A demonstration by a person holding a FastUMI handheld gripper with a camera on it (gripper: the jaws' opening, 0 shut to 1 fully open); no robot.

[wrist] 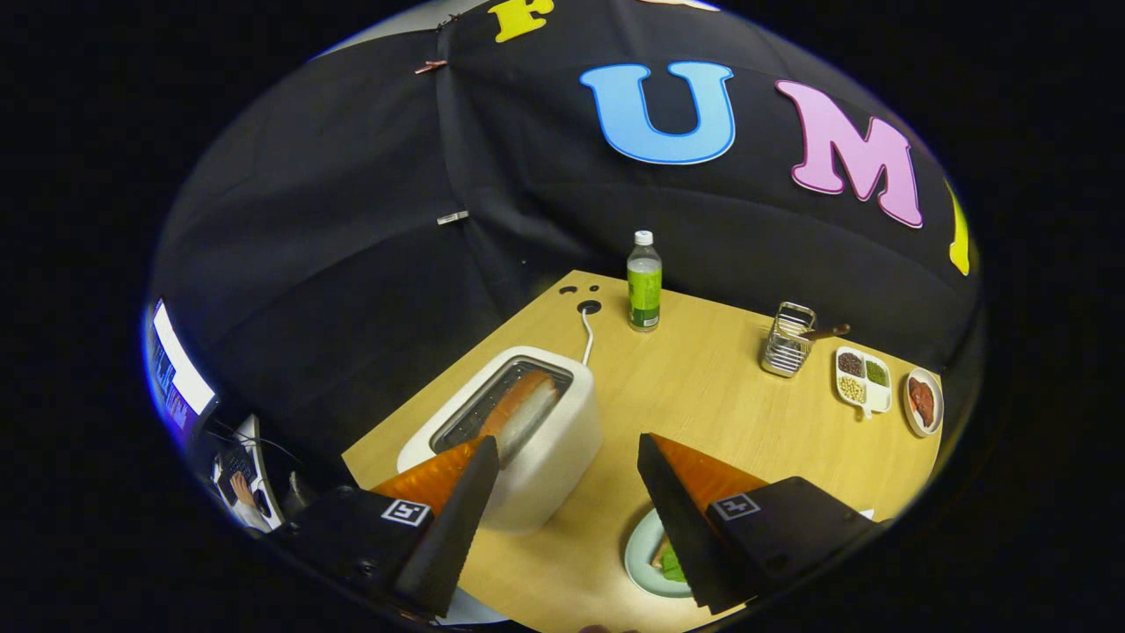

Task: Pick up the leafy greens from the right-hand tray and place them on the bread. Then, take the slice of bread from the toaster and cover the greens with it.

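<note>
- Two black, ridged fingers (pixel 457 519) of the orange-backed gripper (pixel 567 453) stand wide apart, holding nothing, above a pale wood-grain bench (pixel 703 387).
- A white, round-cornered plastic toaster (pixel 545 440) sits just ahead of the left finger; a slice of bread (pixel 523 406), brown-crusted with a pale face, stands upright in its dark slot.
- A round pale plate (pixel 640 549) lies partly under the right finger, carrying leafy greens (pixel 673 563) on what looks like bread, mostly hidden.
- A clear plastic bottle with a green label and white cap (pixel 644 281) stands upright near the bench's far edge, beyond the toaster, beside a white cord (pixel 587 338) that runs from the toaster to a dark hole.
- A small wire metal rack (pixel 788 341), a white divided dish of grains (pixel 863 380) and a small round dish of reddish food (pixel 923 402) line the far right edge.
- Bare wood lies open between toaster, plate and dishes.
</note>
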